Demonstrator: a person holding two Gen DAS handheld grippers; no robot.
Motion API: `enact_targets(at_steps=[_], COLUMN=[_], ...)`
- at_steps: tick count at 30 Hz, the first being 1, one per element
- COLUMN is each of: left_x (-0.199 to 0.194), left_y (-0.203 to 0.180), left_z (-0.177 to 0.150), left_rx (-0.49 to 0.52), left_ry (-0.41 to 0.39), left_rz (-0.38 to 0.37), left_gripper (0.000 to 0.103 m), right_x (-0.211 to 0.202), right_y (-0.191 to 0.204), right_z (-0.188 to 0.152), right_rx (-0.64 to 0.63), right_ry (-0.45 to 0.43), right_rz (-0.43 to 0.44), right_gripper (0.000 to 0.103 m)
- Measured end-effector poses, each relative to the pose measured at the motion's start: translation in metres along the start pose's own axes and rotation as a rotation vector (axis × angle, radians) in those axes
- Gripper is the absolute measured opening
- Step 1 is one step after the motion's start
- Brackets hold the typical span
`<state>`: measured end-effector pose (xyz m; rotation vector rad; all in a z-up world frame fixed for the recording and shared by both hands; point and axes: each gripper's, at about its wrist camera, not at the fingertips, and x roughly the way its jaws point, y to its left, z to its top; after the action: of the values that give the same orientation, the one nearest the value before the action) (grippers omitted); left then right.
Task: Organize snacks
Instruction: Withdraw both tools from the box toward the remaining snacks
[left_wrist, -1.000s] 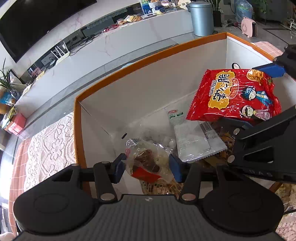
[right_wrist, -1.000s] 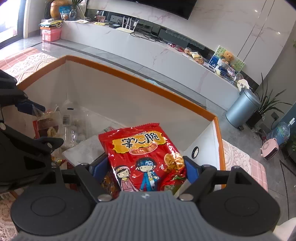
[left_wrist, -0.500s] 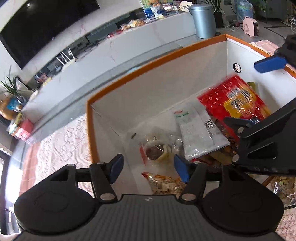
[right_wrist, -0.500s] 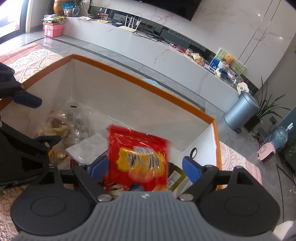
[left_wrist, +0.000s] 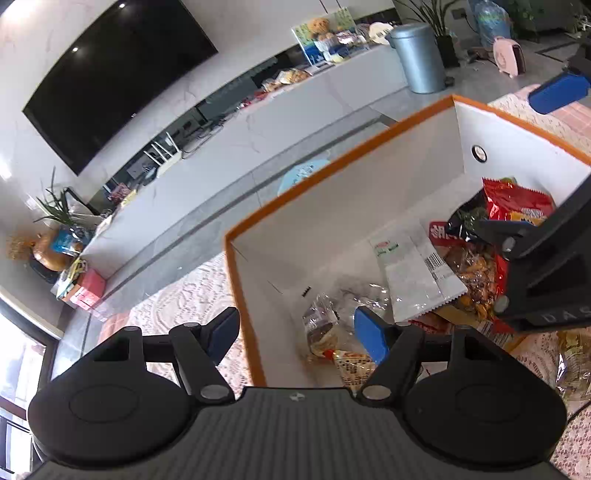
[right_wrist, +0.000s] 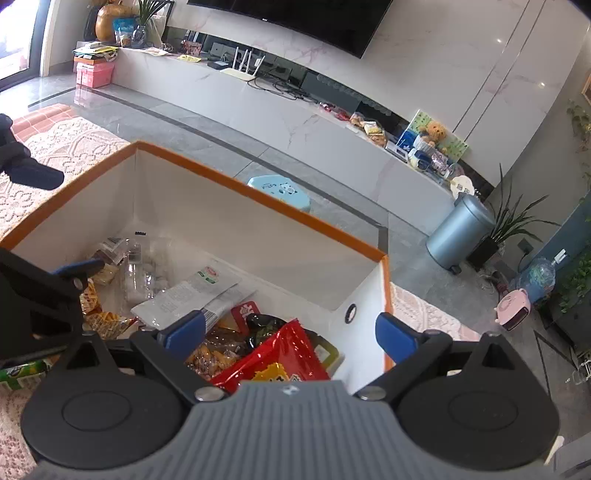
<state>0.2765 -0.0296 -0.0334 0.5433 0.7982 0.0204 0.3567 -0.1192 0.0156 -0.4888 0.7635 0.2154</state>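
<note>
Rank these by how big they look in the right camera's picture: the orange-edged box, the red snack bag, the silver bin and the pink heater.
1. orange-edged box, by far.
2. red snack bag, partly hidden by the gripper, and silver bin: too close to rank.
3. pink heater, smallest, though it stands far off.

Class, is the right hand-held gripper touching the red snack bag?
Apart. The right wrist view shows the right hand-held gripper open, the red snack bag lying below.

In front of me the box sits on the lace cloth. In it, my chip bag lies at the right end, a flat pouch in the middle, the clear bags at the left. Behind the box stands a stool.
</note>
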Motion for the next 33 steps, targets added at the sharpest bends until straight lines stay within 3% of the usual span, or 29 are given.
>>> enact_targets(at_steps=[9, 20, 28, 33], left_x=[-0.037, -0.11, -0.145, -0.163], left_y=[0.015, 0.033, 0.037, 0.036], left_z=[-0.008, -0.027, -0.062, -0.086], left_rx=[-0.089, -0.204, -0.279, -0.357], left_ry=[-0.066, -0.177, -0.234, -0.242], left_rz=[0.016, -0.034, -0.051, -0.103], left_gripper=[0.083, 0.083, 0.083, 0.083], right_x=[-0.039, -0.106, -0.157, -0.182], right_y=[-0.004, -0.011, -0.002, 0.001], right_z=[-0.006, -0.023, -0.057, -0.09], right_rx=[0.013, 0.118, 0.167, 0.244], right_ry=[-0.03, -0.102, -0.188, -0.229], right_rz=[-0.015, 0.027, 0.047, 0.089], right_gripper=[0.099, 0.099, 0.099, 0.099])
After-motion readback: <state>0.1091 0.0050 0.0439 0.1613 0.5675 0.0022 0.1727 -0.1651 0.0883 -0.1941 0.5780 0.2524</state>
